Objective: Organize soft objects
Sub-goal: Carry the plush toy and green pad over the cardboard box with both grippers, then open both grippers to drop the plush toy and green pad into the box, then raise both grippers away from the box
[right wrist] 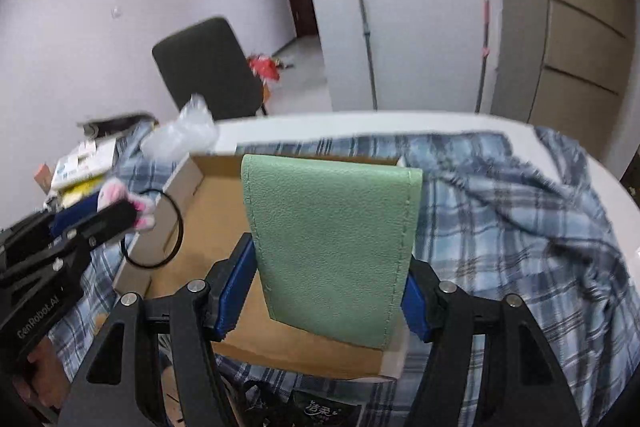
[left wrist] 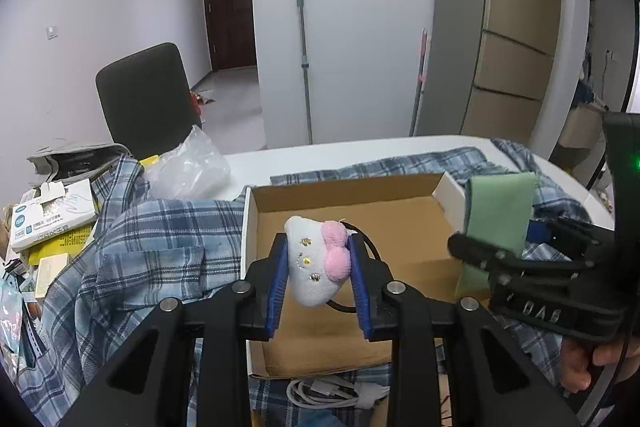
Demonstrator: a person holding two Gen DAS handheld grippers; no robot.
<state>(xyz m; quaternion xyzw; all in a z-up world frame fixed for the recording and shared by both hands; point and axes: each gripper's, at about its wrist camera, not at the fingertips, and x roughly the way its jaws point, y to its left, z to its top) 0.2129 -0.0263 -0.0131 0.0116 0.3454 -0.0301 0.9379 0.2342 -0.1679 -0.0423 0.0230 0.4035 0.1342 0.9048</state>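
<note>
A: We're over the cardboard box [left wrist: 400, 227] on the counter, both loads lifted — we judge this the drop-in step.

B: The right gripper [right wrist: 332, 291] has its jaws clamped on the green pouch [right wrist: 332, 243], above the box's right side, long axis upright, stitched flap end topmost.

A: The left gripper [left wrist: 318, 279] pinches the white plush [left wrist: 314, 263] over the box's middle, long axis upright, pink bow rightward, black loop dangling.

B: Next, we lower and release inside the walls.

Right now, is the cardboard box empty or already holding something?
Looks empty: the cardboard box shows bare floor; the plush toy sits clamped in the left hand-held gripper above it.
</note>
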